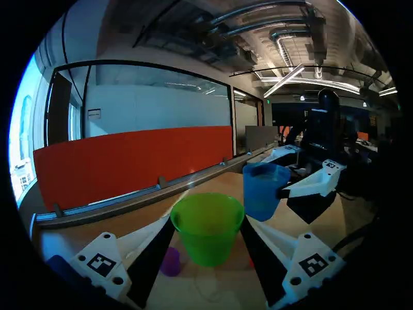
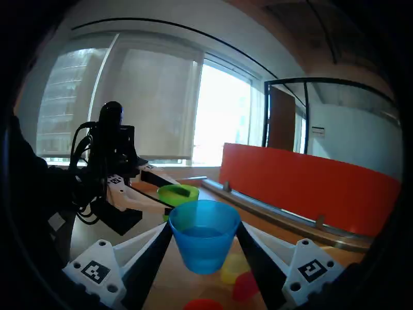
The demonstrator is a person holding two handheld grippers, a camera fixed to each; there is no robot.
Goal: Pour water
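Green translucent plastic cup [image 1: 207, 232] gripped upright between left gripper [image 1: 207, 223] fingers, over wooden bench [image 1: 222, 292]; blue plastic cup [image 2: 204, 243] gripped between right gripper [image 2: 204, 228] fingers, water [image 2: 202, 232] inside, partly filled; in left gripper view blue cup at 2 o'clock of green one, just beside rim, contact unclear; small purple cup [image 1: 170, 261] on bench at 8 o'clock of green cup; yellow cup [image 2: 233, 268] and red cup [image 2: 247, 285] on bench at 5 o'clock of blue cup; orange panel [image 1: 134, 160] behind bench.
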